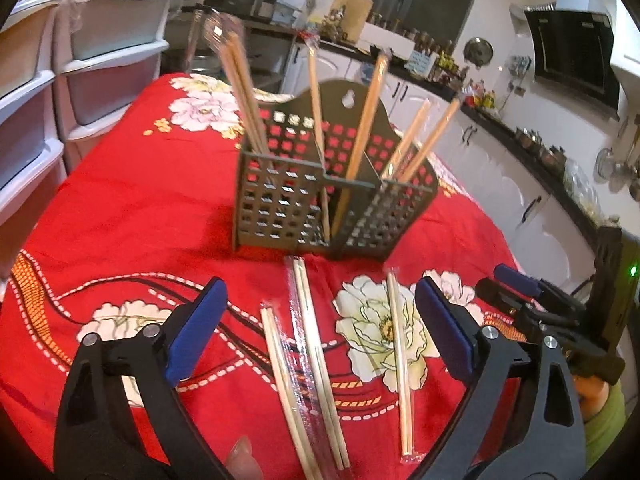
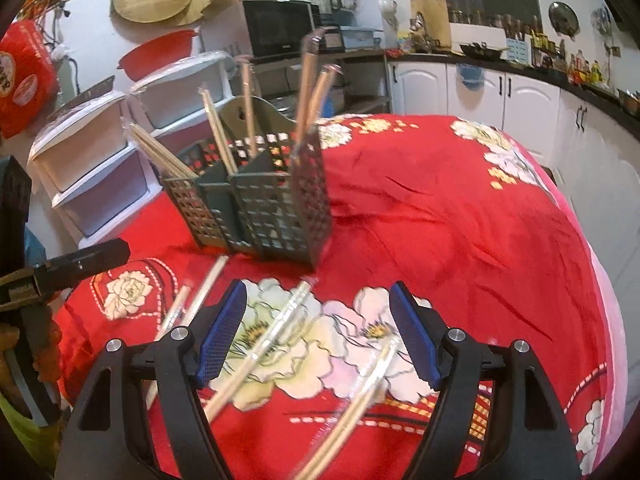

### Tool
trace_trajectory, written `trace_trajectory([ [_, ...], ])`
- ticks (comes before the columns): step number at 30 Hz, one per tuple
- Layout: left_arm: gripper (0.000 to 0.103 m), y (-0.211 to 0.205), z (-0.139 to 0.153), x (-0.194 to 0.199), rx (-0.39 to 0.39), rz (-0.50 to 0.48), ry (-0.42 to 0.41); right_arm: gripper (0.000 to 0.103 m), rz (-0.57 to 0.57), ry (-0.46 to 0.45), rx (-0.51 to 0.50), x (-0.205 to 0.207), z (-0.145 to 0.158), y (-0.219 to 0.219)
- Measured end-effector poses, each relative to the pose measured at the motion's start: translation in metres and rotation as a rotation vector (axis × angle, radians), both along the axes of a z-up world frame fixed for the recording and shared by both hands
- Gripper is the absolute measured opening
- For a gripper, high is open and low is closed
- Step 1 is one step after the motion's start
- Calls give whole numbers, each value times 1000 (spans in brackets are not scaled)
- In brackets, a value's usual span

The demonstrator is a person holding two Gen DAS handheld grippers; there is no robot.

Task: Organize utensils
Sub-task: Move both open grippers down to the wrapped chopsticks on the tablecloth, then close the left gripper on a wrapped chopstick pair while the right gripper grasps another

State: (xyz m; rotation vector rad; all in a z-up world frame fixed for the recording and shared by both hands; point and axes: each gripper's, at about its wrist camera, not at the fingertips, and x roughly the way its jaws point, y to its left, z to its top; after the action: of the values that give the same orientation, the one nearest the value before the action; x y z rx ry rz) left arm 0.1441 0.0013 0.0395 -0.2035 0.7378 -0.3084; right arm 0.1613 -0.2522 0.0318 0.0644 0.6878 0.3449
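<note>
We see the left gripper (image 1: pixel 320 320) with jaws wide and nothing between the pads, above three wrapped chopstick pairs (image 1: pixel 308 360) lying flat on the red cloth (image 1: pixel 140 200) just in front of the holder (image 1: pixel 320 200). Our right gripper (image 2: pixel 318 332) is likewise wide and empty over the chopsticks. More pairs stand tilted in the holder's compartments.
</note>
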Motion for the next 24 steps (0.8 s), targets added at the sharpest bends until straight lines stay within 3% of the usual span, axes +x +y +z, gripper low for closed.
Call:
trace_trajectory([
  [9, 77, -17, -28, 20, 42, -28, 78, 71, -57, 56, -18, 2, -21, -20],
  [14, 65, -24, -41, 34, 75, -30, 112, 70, -73, 102, -31, 7, -35, -28],
  [24, 56, -28, -60, 58, 95, -7, 168, 54, -52, 199, -46, 20, -58, -25],
])
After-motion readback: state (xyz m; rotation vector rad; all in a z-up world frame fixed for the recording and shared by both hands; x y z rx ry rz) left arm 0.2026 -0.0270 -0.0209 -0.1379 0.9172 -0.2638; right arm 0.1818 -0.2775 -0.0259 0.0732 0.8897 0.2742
